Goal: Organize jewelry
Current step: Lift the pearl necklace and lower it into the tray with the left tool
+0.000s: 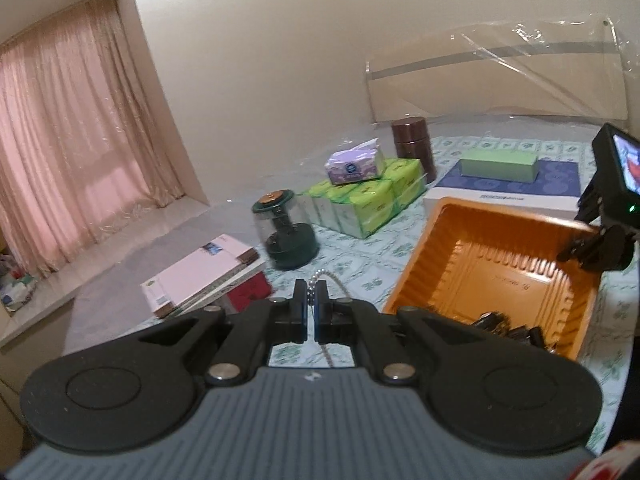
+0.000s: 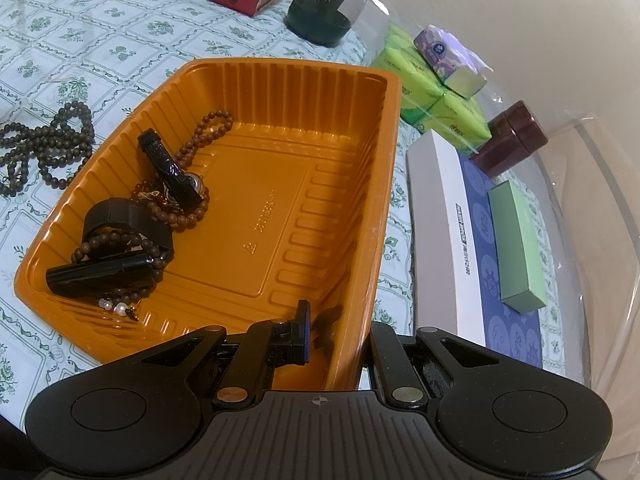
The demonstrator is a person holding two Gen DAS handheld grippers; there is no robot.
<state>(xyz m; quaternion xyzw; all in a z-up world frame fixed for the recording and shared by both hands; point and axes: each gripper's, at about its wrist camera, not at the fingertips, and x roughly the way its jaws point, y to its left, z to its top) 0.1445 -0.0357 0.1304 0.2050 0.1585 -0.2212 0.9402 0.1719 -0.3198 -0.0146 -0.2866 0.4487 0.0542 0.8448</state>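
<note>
Carrying the pearl string (image 1: 320, 280) to the tray (image 1: 440, 220) is the step in hand, I judge: the left gripper (image 1: 311, 296) is closed on it at centre frame, the strand trailing below, so lift it clear over the tray's near rim before letting go. A lamp (image 1: 286, 236), books (image 1: 200, 276) and tissue packs (image 1: 360, 204) sit beyond, none in the way

From the right wrist, the right gripper (image 2: 332, 336) pinches the tray wall (image 2: 352, 344) at bottom centre, steadying it. Watches (image 2: 172, 168) and brown beads (image 2: 200, 136) fill the tray's left; aim for the bare middle. Dark beads (image 2: 44, 144) wait on the cloth (image 2: 120, 32), left edge
</note>
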